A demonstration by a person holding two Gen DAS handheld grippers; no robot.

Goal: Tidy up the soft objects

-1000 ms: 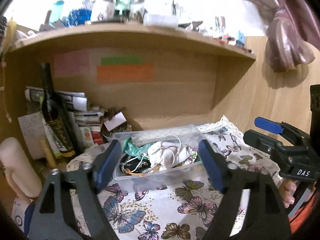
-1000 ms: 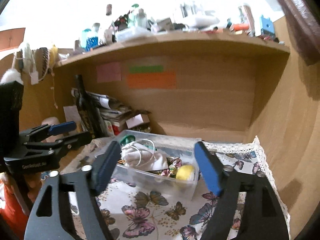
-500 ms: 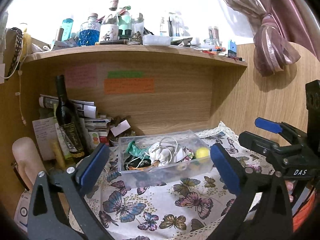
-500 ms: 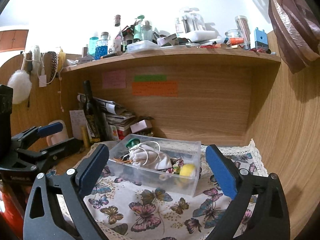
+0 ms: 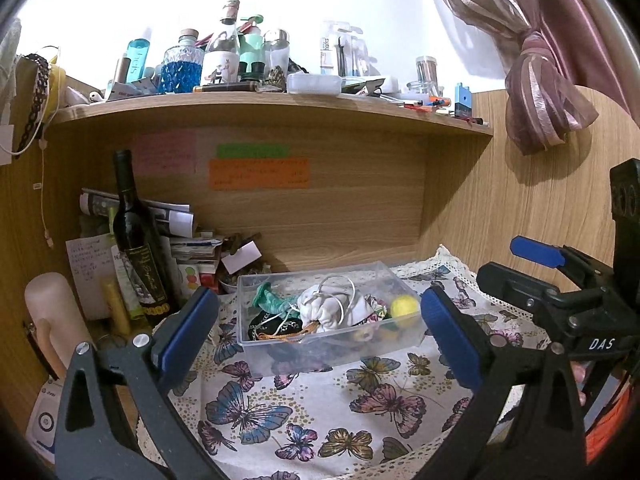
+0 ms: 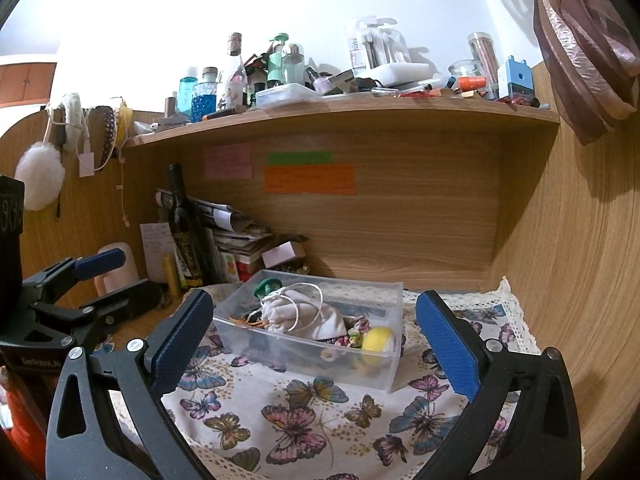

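The left gripper [image 5: 318, 338] and the right gripper [image 6: 314, 336] are both spread wide and hold nothing. The clear box [image 6: 390, 368] stands on the butterfly cloth [image 6: 304, 420], containing a white pouch [image 6: 320, 318] and a yellow ball [image 6: 378, 339].

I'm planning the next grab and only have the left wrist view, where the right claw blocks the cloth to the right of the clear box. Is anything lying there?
Observer: No. The right wrist view shows the butterfly cloth bare from the clear box to its lace edge.
Operator: How does my left claw look from outside?
Observer: The left claw is open with nothing between its jaws, off to the box's left.
Operator: Any soft thing outside the box that I'm missing?
Observer: A white fluffy pompom hangs on the left side wall, above that claw.
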